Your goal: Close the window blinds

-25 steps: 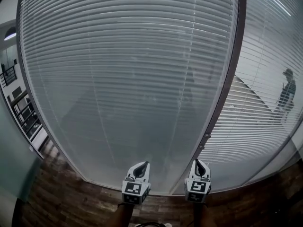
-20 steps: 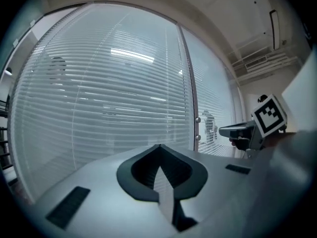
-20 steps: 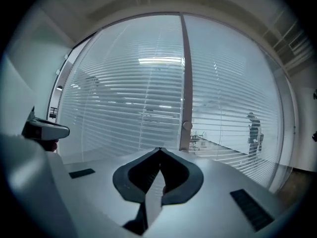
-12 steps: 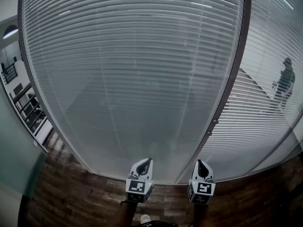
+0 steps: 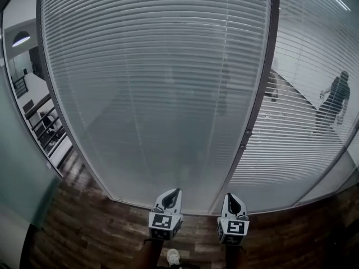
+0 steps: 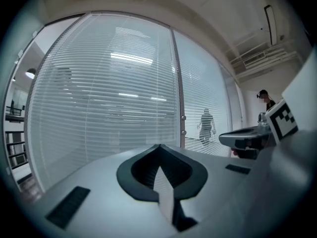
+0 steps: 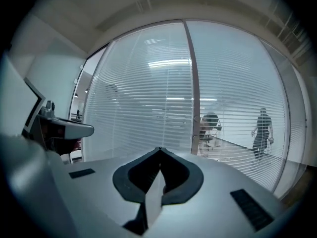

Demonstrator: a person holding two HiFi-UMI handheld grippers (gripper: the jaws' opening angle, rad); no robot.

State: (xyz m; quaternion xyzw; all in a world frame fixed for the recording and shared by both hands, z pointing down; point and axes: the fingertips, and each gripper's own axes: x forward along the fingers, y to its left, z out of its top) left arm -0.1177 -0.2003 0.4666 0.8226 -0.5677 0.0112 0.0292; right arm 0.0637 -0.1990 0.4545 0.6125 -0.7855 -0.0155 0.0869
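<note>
White slatted blinds (image 5: 157, 83) cover the wide glass pane ahead, with their slats turned nearly flat so little shows through. A second set of blinds (image 5: 303, 128) on the right pane has gaps between its slats. A dark post (image 5: 262, 88) divides the two panes, and two small knobs (image 5: 247, 133) sit low on it. My left gripper (image 5: 173, 193) and right gripper (image 5: 229, 197) are side by side at the bottom of the head view, well short of the glass. Both are shut and hold nothing. Their closed tips show in the left gripper view (image 6: 159, 146) and the right gripper view (image 7: 159, 148).
A person (image 5: 335, 97) walks behind the right pane. Dark wood flooring (image 5: 84, 223) runs under the window. A frosted glass panel (image 5: 17, 172) stands at the left, with a railing (image 5: 45, 125) beyond it. The person's shoe (image 5: 173, 256) shows between the grippers.
The head view has shifted, so the dividing post looks more upright. The right gripper sits slightly further left. Both grippers stay low and shut. The person behind the glass has moved a little.
</note>
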